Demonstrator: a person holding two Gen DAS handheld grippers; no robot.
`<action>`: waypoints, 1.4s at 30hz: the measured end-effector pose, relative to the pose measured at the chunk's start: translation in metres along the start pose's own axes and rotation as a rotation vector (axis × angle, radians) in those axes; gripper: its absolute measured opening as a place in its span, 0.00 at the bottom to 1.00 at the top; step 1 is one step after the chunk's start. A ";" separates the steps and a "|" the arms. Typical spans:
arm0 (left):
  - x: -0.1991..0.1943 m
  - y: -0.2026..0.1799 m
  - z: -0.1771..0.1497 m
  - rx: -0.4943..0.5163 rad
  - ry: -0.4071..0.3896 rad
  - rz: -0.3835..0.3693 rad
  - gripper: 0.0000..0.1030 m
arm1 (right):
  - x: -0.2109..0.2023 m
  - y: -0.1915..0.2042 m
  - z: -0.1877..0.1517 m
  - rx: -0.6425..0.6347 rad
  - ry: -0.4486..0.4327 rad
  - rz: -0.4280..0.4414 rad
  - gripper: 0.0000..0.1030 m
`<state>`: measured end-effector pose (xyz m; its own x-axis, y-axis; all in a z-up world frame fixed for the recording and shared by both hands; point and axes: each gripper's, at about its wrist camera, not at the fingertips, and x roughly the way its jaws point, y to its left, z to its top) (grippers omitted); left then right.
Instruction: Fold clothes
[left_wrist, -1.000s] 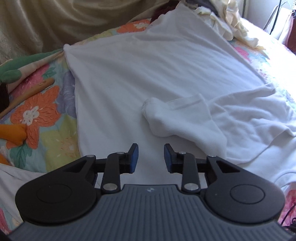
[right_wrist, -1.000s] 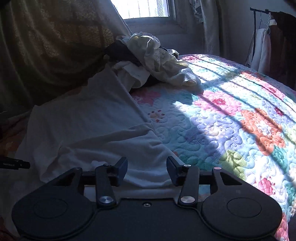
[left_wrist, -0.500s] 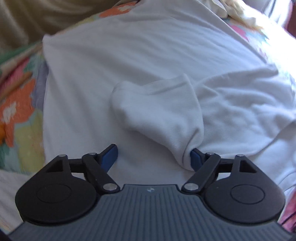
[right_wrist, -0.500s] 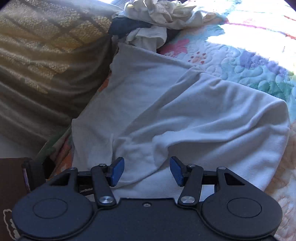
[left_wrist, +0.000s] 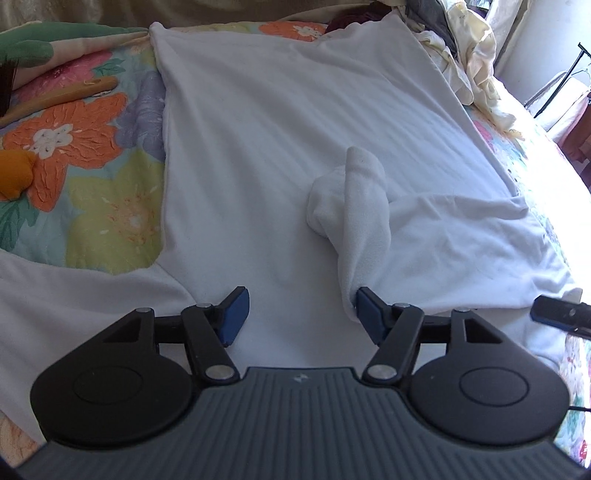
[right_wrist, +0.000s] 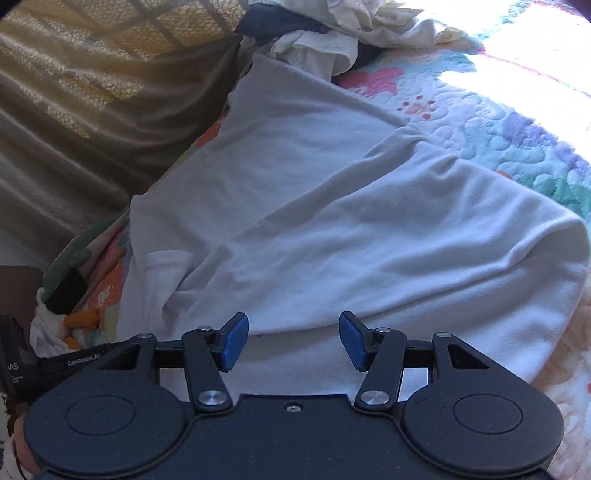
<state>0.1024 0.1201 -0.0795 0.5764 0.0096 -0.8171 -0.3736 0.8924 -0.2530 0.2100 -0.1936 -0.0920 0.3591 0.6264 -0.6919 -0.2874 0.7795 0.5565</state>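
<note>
A white long-sleeved shirt (left_wrist: 277, 129) lies spread flat on a floral quilt (left_wrist: 92, 177). One sleeve (left_wrist: 354, 206) is folded across the body; it is bunched and its cuff stands up. My left gripper (left_wrist: 299, 314) hovers low over the shirt with its jaws wide and closing. The sleeve's near end leans on the inner face of the right pad (left_wrist: 367, 314), unclamped. One of my right gripper's fingertips (left_wrist: 554, 315) shows at the right edge. My right gripper (right_wrist: 293, 339) is open over the shirt's (right_wrist: 332, 221) folded near edge, with only flat cloth below.
A heap of unfolded clothes (left_wrist: 461, 55) sits at the far end of the bed (right_wrist: 332, 29). A beige blanket (right_wrist: 92, 110) hangs along the left. A green and orange plush toy (left_wrist: 14, 173) lies on the quilt. A clothes rack (left_wrist: 565, 85) stands far right.
My left gripper's jaws spread wide and met the sleeve, which went from lying flat to bunched and upright. My right gripper tipped down from the window toward the shirt and sank closer.
</note>
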 end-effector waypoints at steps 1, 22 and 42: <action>-0.002 -0.002 0.004 0.012 -0.024 0.008 0.63 | 0.006 0.005 -0.002 -0.010 0.022 0.018 0.58; -0.015 0.007 0.011 0.040 -0.135 0.040 0.14 | 0.026 0.015 -0.006 -0.168 0.071 -0.151 0.58; -0.046 0.029 -0.028 0.089 -0.095 0.157 0.11 | 0.003 -0.023 0.009 -0.187 -0.016 -0.415 0.58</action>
<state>0.0451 0.1332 -0.0639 0.5834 0.1905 -0.7895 -0.4011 0.9129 -0.0761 0.2260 -0.2100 -0.1029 0.4909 0.2616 -0.8310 -0.2710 0.9524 0.1397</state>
